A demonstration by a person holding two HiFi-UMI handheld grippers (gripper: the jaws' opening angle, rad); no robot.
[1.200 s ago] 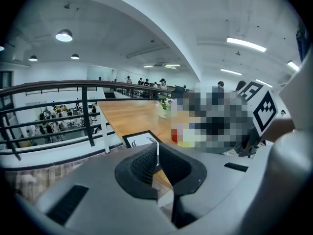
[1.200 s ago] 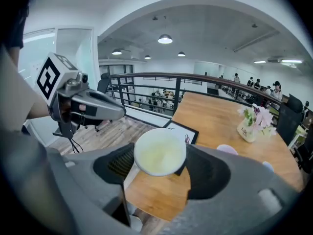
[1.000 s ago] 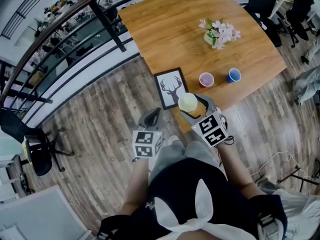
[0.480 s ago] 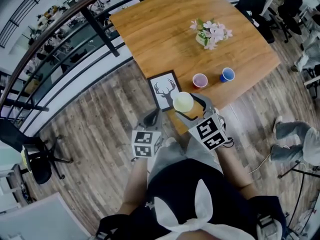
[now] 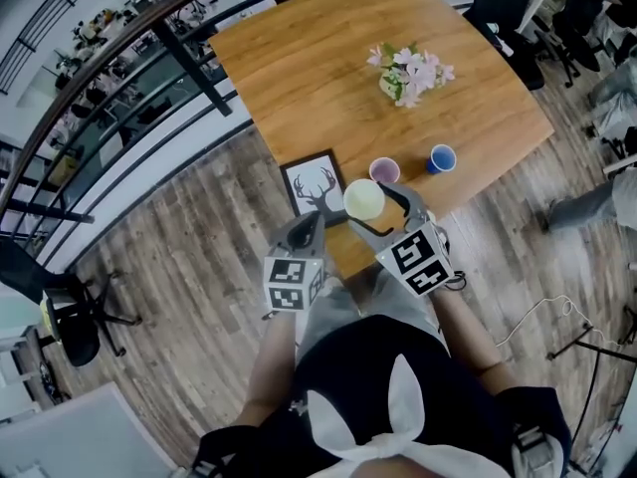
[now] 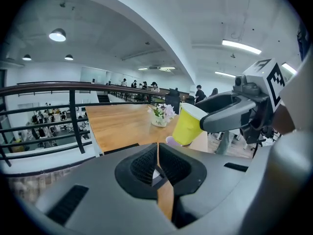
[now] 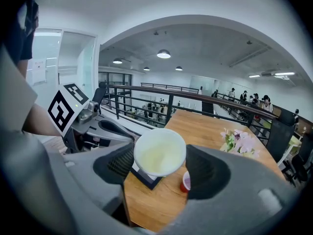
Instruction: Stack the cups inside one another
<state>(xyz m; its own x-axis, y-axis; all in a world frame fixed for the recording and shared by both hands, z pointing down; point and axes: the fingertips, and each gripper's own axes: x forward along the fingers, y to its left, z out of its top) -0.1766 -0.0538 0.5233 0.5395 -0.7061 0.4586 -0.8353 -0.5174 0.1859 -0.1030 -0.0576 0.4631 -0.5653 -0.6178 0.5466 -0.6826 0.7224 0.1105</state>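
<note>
Jaws of the right gripper [image 7: 161, 164] stand wide, clamped on the yellow cup [image 5: 364, 199]. It is upright, mouth up, held in the air over the near edge of the table [image 5: 299, 58]. The left gripper [image 6: 157, 153] has its jaws pressed together with nothing in them, just left of that cup. The pink cup [image 5: 384, 170] and blue cup [image 5: 442, 157] stand apart on the table near its edge. A deer picture [image 5: 317, 184] lies beside the pink cup, and flowers [image 5: 408, 73] sit further in.

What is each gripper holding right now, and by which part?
The right gripper grips the white-rimmed yellow cup, jaws on opposite sides of its wall just below the rim. The left gripper is shut, holding nothing.
</note>
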